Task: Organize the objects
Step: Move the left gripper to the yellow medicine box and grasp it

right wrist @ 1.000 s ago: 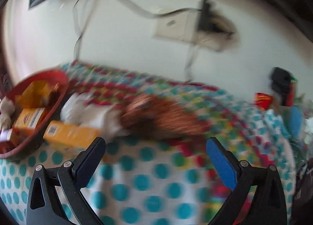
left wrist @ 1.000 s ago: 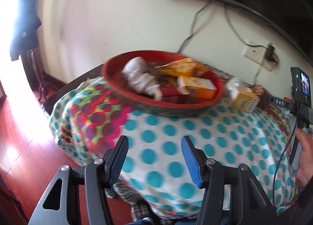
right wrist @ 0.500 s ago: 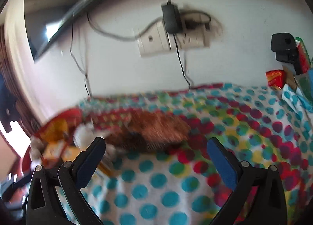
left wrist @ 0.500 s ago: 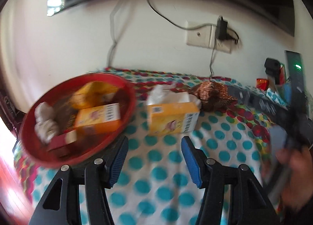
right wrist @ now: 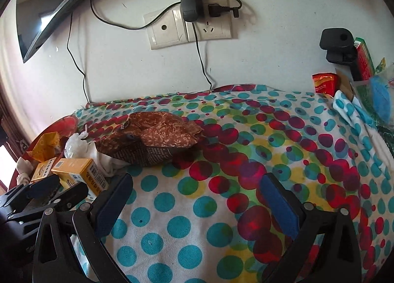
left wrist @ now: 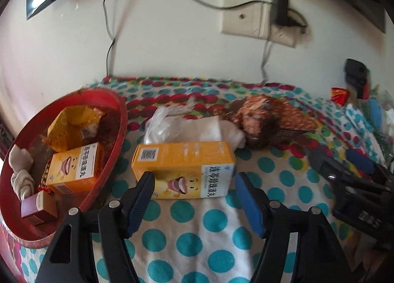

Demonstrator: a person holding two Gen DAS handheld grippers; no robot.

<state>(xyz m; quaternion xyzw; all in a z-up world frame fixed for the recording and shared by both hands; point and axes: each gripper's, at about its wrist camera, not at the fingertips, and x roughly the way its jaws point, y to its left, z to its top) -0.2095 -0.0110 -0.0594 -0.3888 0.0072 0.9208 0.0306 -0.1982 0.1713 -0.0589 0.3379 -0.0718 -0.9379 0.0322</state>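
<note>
Lining up my left claw [left wrist: 194, 190] on the yellow cardboard medicine box [left wrist: 183, 168] lying just ahead of its tips on the dotted worktop cloth [left wrist: 197, 228]; its jaws have just been opening and grip nothing. Next, I judge, straddle the box, pinch, and carry it left into the round red basket [left wrist: 108, 167]. My right claw [right wrist: 194, 199] gapes empty, the brown crinkled snack bag [right wrist: 152, 142] ahead.

Brown crinkled snack bag [right wrist: 157, 141] on the polka-dot cloth [right wrist: 221, 184], beyond the wide-apart right gripper [right wrist: 194, 199].
</note>
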